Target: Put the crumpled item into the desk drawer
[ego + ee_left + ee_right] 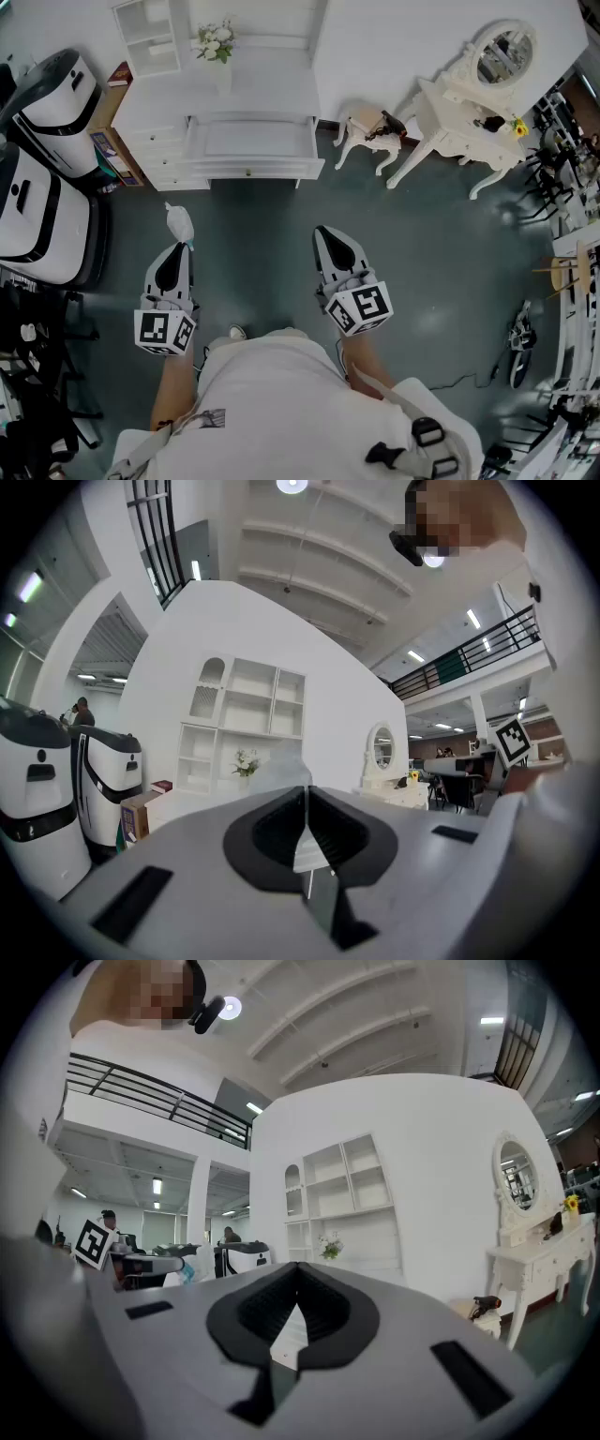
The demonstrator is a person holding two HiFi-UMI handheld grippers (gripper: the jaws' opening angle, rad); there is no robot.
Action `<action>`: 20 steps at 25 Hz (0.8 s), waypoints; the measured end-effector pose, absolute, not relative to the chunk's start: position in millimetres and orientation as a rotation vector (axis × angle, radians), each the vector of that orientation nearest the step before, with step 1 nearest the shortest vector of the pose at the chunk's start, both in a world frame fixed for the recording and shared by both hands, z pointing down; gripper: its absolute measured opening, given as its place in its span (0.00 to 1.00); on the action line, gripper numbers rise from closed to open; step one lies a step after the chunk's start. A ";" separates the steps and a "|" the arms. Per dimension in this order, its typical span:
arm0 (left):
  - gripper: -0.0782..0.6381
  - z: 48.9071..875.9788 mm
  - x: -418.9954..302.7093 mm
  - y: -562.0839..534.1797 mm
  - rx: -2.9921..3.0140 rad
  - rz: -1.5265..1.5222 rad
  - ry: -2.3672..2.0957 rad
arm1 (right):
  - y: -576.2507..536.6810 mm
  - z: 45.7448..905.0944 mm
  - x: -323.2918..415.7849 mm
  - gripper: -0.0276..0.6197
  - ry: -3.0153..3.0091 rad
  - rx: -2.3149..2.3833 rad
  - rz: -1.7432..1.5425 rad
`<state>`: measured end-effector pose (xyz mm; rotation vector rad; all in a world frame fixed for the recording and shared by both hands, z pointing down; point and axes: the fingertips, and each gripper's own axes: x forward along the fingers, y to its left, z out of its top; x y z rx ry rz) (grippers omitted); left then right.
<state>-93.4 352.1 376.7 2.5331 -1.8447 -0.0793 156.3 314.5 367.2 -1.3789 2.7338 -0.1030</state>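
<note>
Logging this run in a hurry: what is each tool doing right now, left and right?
Left tool: closed on the crumpled item.
Right tool: closed, nothing held.

Matt grey plastic, smooth white paint and a dully shining floor are shown.
The shells of the left gripper point(177, 247) and right gripper point(325, 232) are seen as matt pale grey plastic, with ribbed black pads point(328, 1305) set inside. The crumpled item point(178, 222) is seen as thin, white and creased; paper and film cannot be told apart. The desk point(169, 117) and its drawer point(248, 141) are finished in smooth white paint. At the left edge, machines point(37, 206) are cased in glossy white and black plastic. The floor point(253, 253) is smooth, dark and faintly reflective.
</note>
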 end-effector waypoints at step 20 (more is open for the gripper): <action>0.14 398.1 -52.0 359.7 2.443 -0.019 -1.929 | 303.2 400.5 197.9 0.06 2.770 -1.188 -0.250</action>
